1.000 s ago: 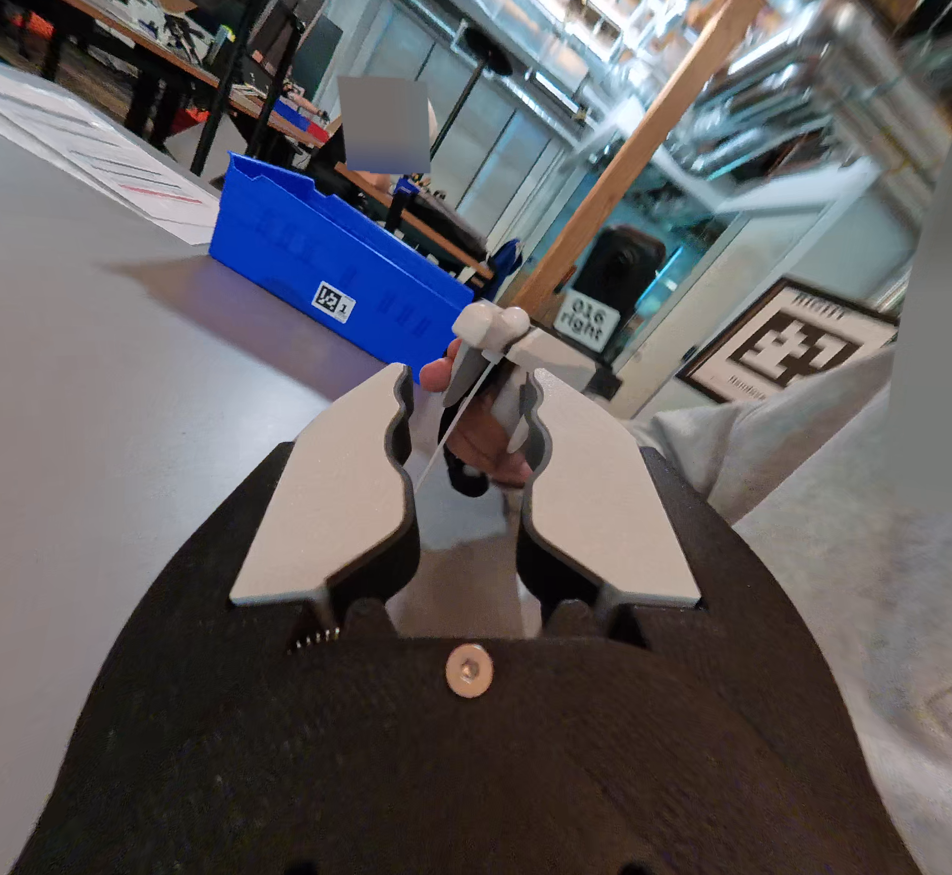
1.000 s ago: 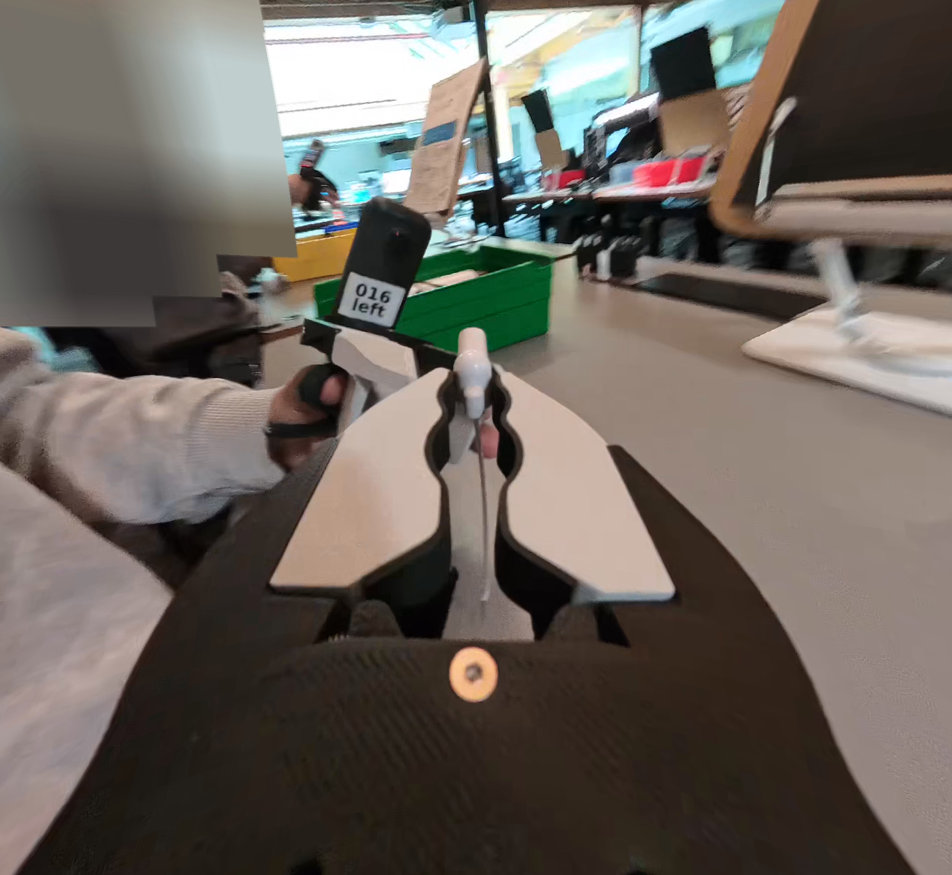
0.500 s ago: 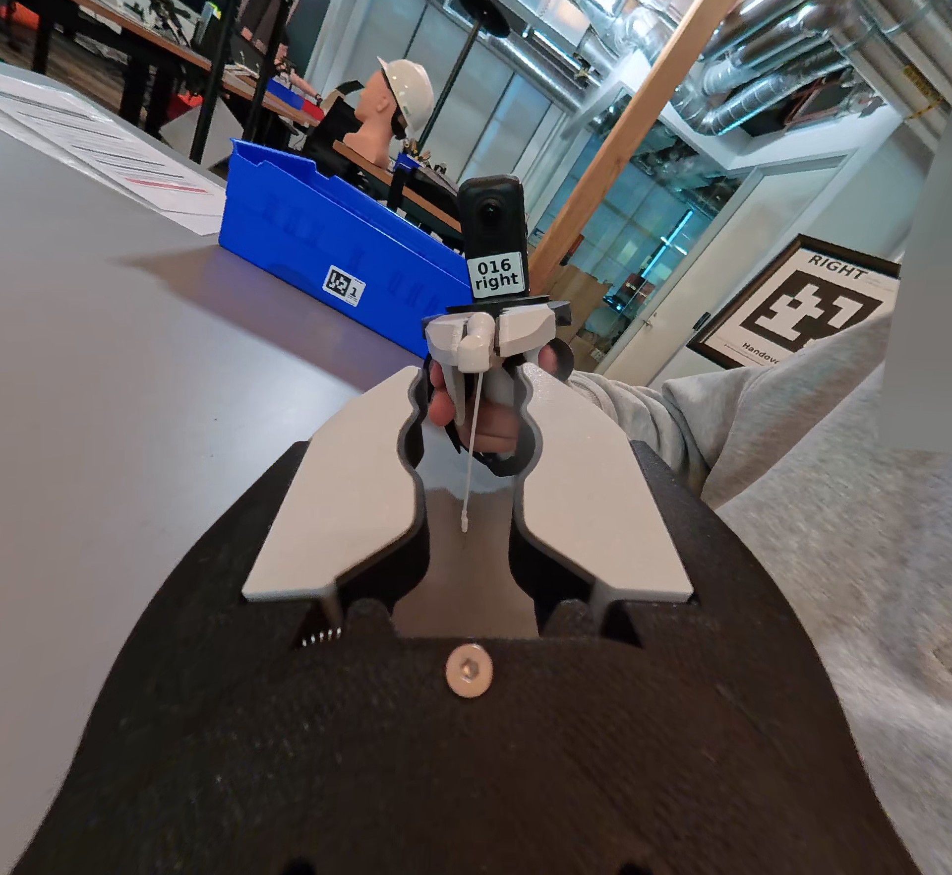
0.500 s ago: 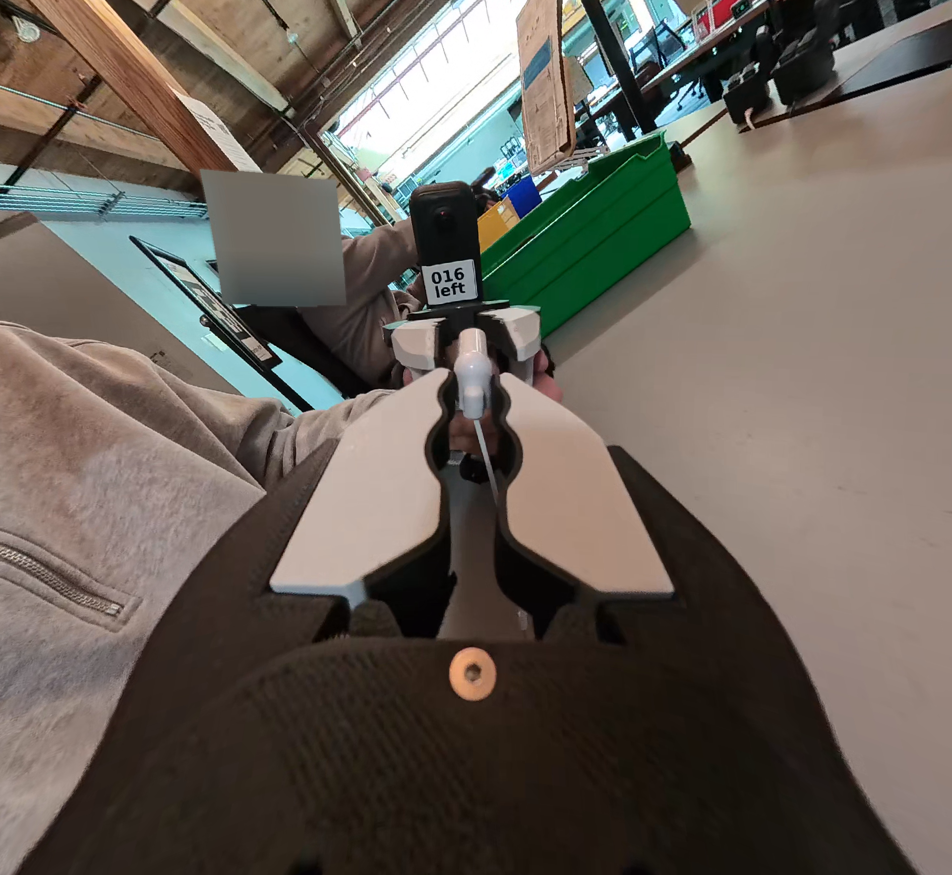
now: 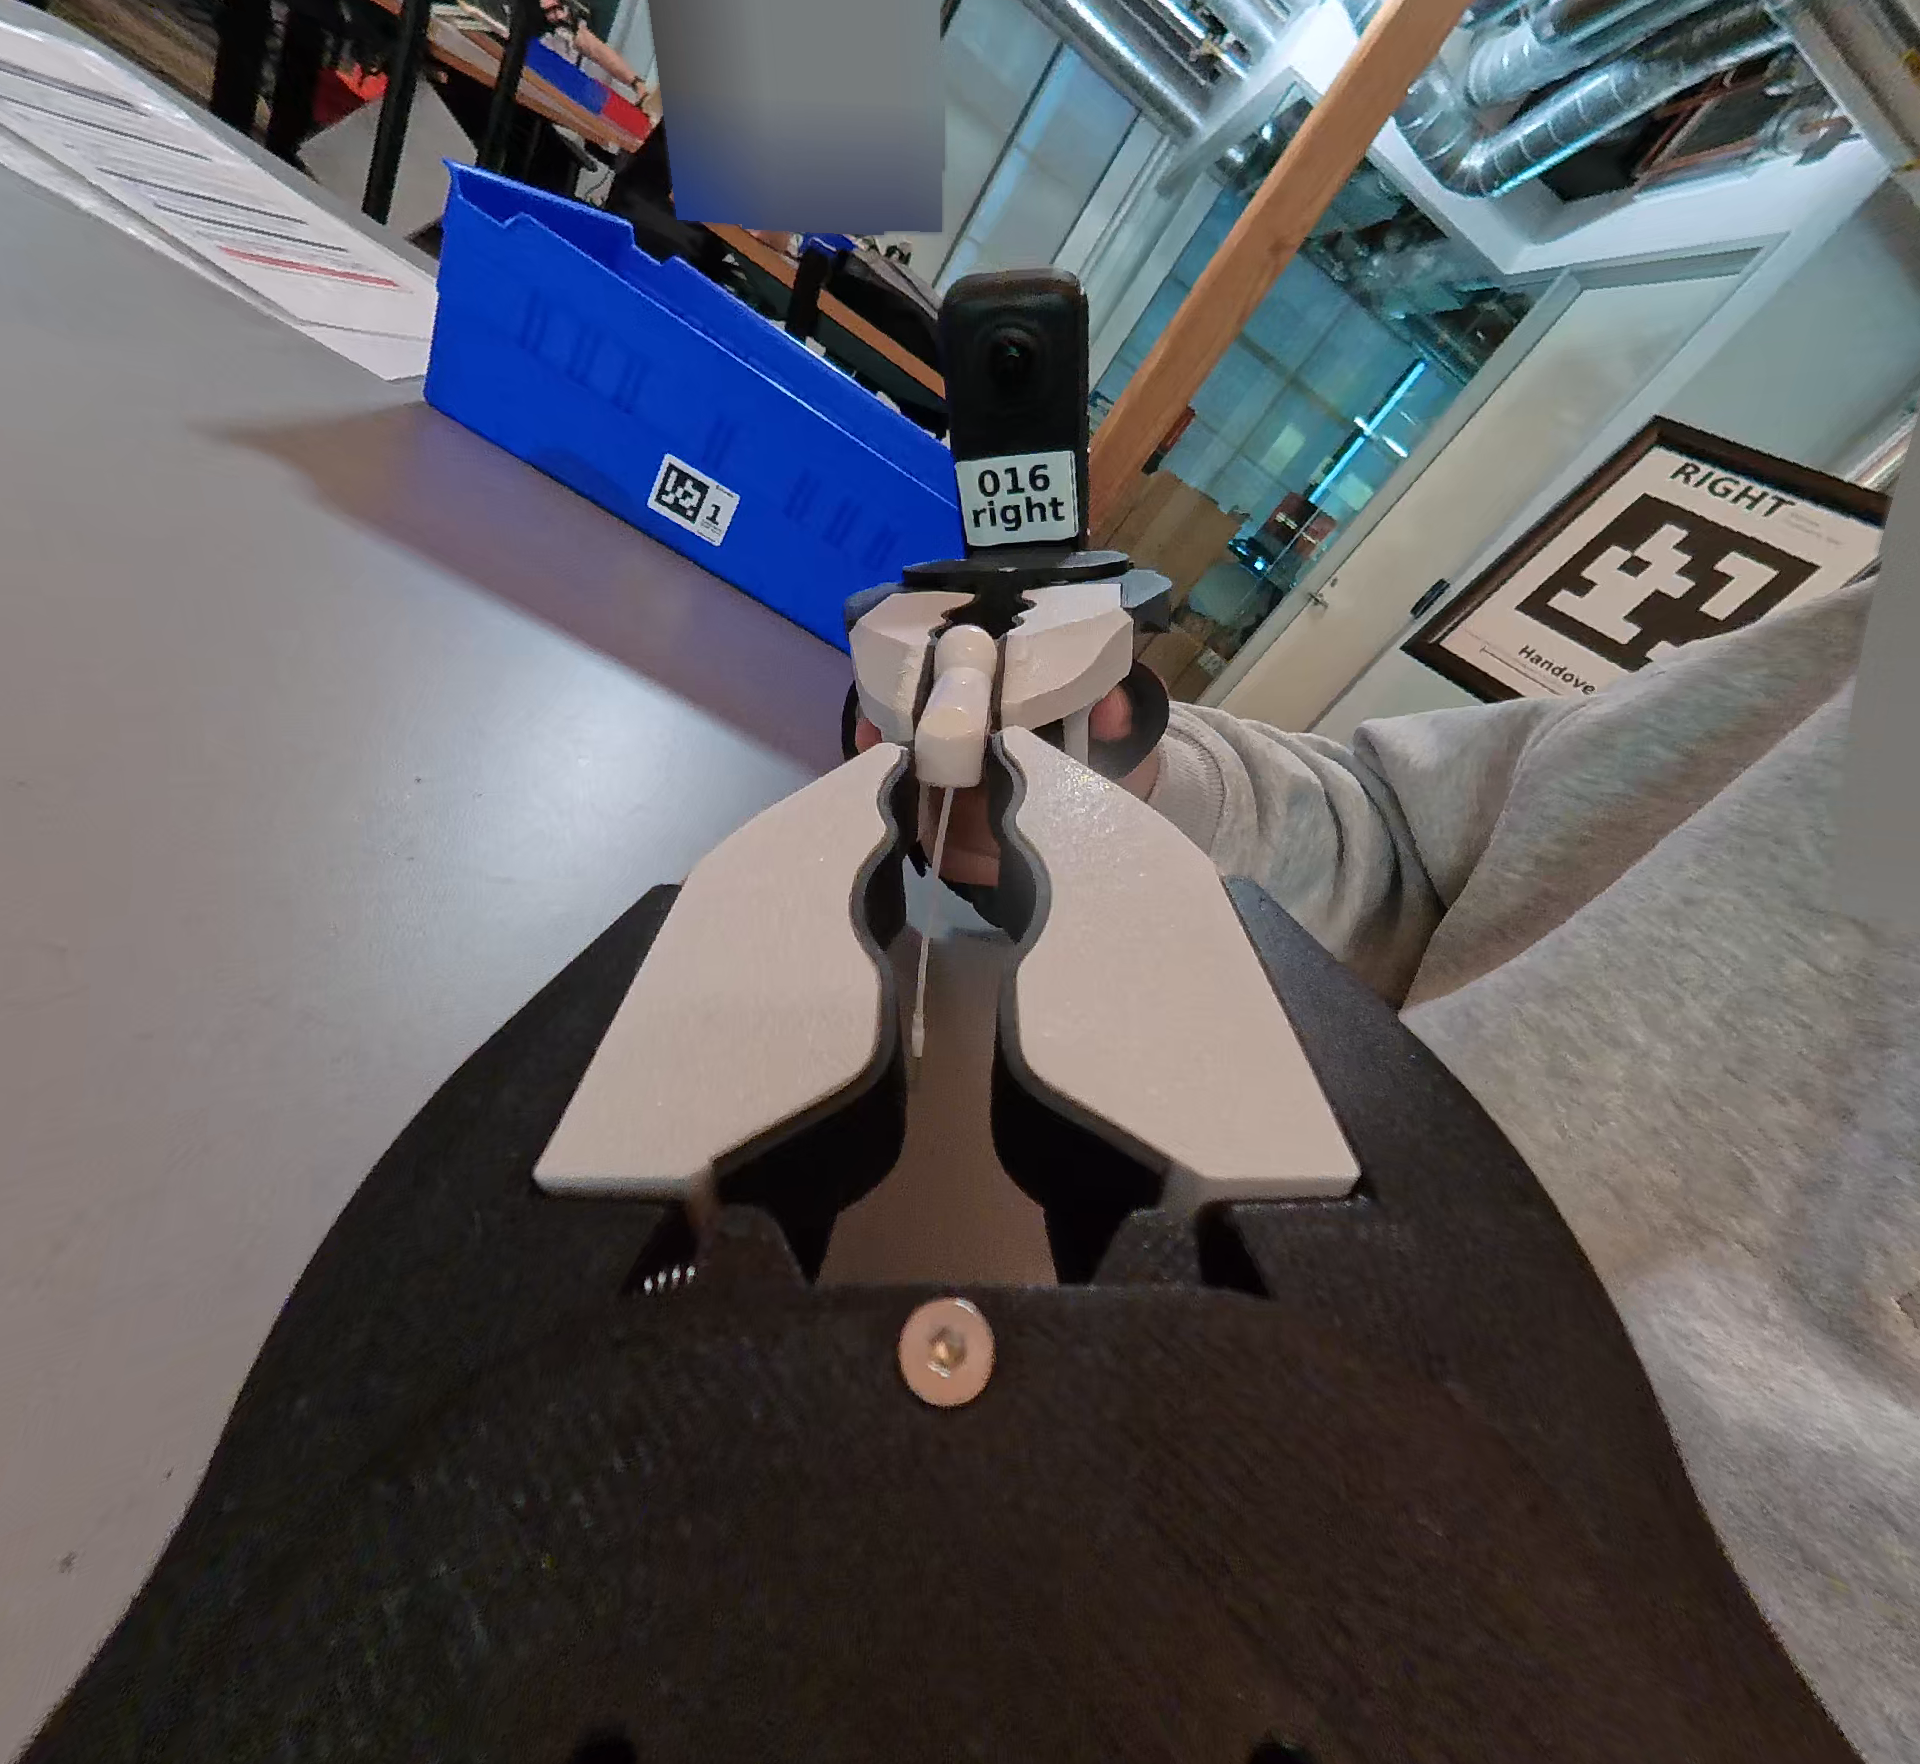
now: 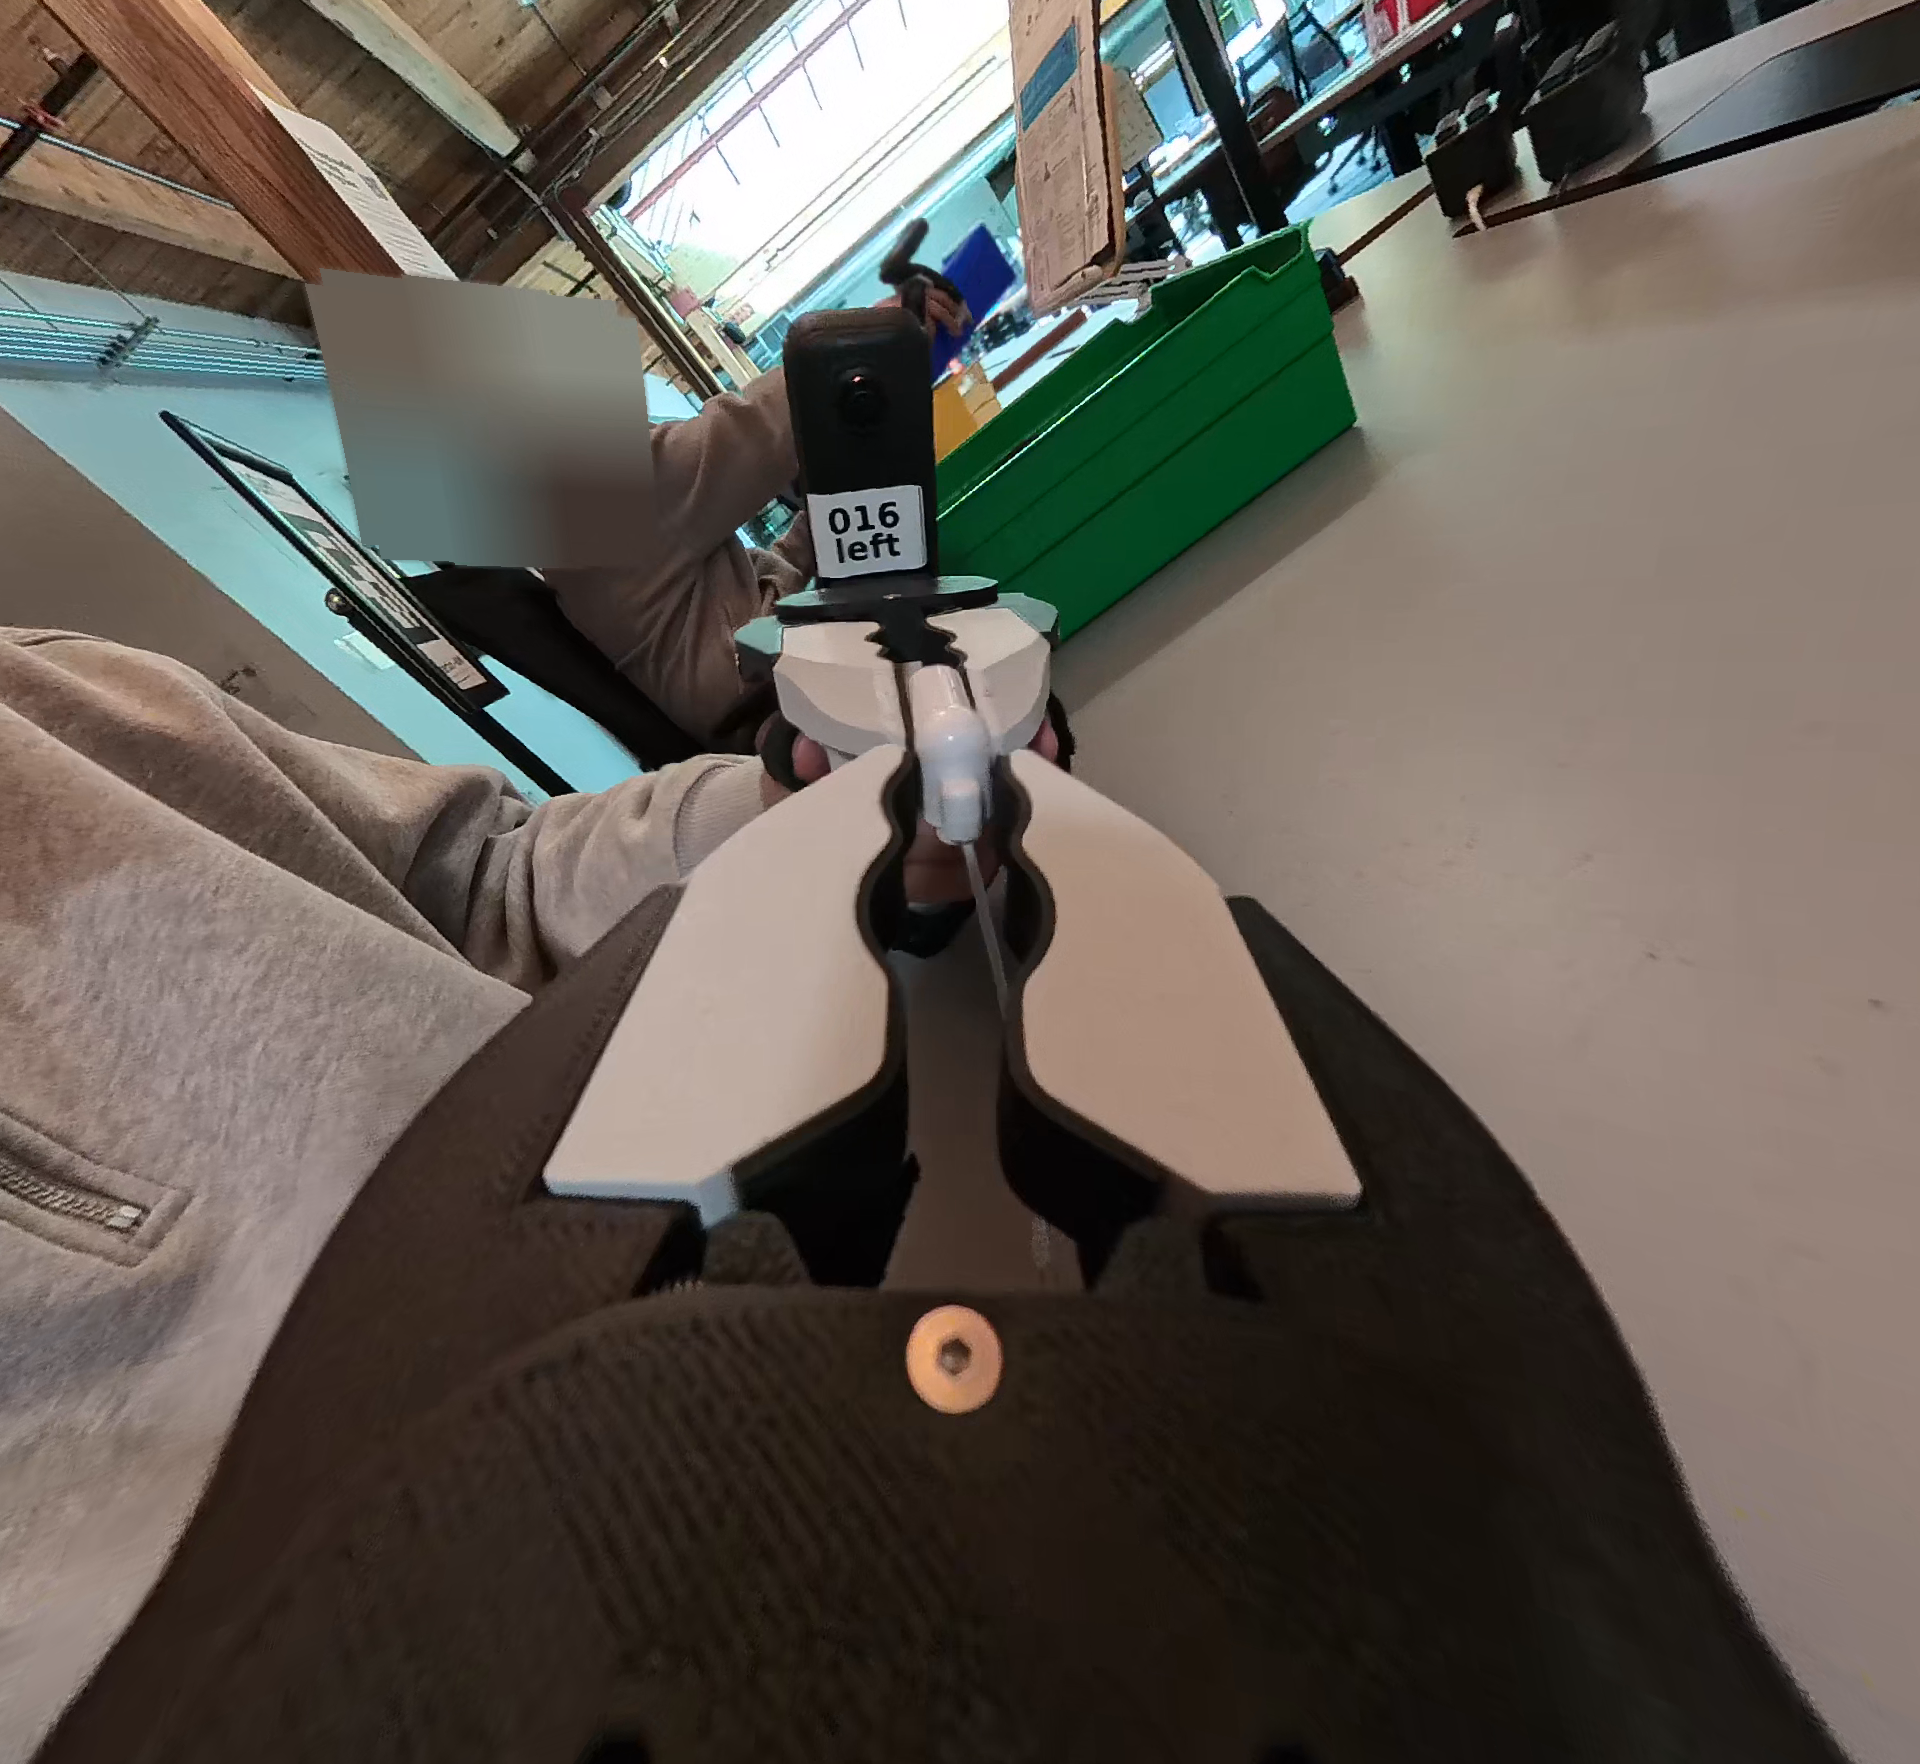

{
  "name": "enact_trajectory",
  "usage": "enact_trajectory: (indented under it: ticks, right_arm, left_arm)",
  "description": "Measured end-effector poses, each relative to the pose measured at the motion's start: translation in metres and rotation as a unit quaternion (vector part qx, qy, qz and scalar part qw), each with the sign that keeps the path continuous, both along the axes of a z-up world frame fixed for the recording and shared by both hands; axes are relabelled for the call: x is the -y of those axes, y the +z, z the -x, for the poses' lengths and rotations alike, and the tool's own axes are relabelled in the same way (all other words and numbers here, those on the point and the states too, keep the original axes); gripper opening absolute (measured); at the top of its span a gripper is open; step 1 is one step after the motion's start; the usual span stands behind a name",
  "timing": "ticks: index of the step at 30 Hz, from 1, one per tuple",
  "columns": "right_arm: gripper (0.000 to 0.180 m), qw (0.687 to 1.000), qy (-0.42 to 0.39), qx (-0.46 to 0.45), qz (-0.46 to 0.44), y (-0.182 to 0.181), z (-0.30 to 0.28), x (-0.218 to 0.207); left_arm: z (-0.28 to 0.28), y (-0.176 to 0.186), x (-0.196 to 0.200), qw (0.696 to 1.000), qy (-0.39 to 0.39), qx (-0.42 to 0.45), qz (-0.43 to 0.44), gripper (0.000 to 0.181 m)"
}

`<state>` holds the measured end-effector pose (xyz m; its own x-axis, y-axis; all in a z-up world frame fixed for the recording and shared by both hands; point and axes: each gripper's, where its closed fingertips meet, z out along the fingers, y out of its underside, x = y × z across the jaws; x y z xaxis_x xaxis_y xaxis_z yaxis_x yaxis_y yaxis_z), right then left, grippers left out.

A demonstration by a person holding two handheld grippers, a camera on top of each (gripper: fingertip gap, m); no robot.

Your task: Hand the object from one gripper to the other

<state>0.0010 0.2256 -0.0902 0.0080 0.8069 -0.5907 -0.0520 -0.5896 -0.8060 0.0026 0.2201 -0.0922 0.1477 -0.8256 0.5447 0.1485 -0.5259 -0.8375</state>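
Observation:
A small white object (image 5: 954, 712), a stubby plastic body with a thin white stem hanging down, is held in the air between the two grippers, which face each other tip to tip. My left gripper (image 5: 951, 758) has its fingertips closed against the body's near end. My right gripper (image 5: 987, 665) grips it from the far side. In the right wrist view the object (image 6: 951, 748) sits between my right gripper's (image 6: 956, 764) tips, and its far tip is inside the left gripper (image 6: 914, 675), whose jaws look closed. Both are above the grey table (image 5: 312, 779).
A blue bin (image 5: 644, 384) stands on the table behind the handover point, with paper sheets (image 5: 156, 187) to its left. A green bin (image 6: 1143, 467) stands at the far side in the right wrist view. A person in a sweatshirt (image 6: 675, 551) sits beyond. Less than 4 cm separates the two grippers' tips.
The grippers have come together head on. The left gripper's fingers have narrowed from wide open to closed against the object, which the right gripper has held throughout.

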Motion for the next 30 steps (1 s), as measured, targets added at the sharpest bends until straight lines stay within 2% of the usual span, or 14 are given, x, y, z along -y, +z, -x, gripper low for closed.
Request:
enact_trajectory:
  ticks: [2,4,6,8,10,13,16,25,30]
  right_arm:
    - [0.016,1.0,-0.012,0.002,-0.008,-0.002,0.0,-0.003]
    - [0.028,0.999,-0.034,0.015,-0.029,-0.005,-0.002,-0.009]
    - [0.036,0.994,-0.072,0.043,-0.073,-0.008,-0.005,-0.017]
    - [0.039,0.976,-0.128,0.09,-0.15,-0.01,-0.011,-0.028]
    - [0.038,0.937,-0.181,0.155,-0.257,-0.011,-0.018,-0.036]
    - [0.034,0.847,-0.231,0.25,-0.409,-0.012,-0.022,-0.042]
    - [0.033,0.779,-0.239,0.305,-0.492,-0.016,-0.017,-0.039]
    - [0.029,0.687,-0.212,0.355,-0.597,-0.023,-0.002,-0.025]
    - [0.015,0.658,-0.208,0.371,-0.621,-0.026,-0.001,-0.024]
  left_arm:
    - [0.0,-0.001,-0.002,1.0,0.008,-0.006,-0.002,0.012]
    - [0.002,-0.002,-0.005,1.0,0.02,-0.009,-0.001,0.012]
    - [0.005,-0.002,-0.01,0.999,0.033,-0.005,0.008,0.011]
    - [0.01,-0.005,-0.016,0.998,0.049,-0.005,0.025,0.012]
    - [0.015,-0.009,-0.023,0.997,0.068,-0.009,0.043,0.012]
    - [0.02,-0.016,-0.031,0.993,0.096,-0.023,0.059,0.012]
    - [0.022,-0.022,-0.036,0.99,0.121,-0.048,0.063,0.012]
    - [0.003,-0.025,-0.024,0.984,0.129,-0.118,0.011,0.012]
    - [-0.006,-0.028,-0.017,0.982,0.119,-0.146,-0.012,0.012]
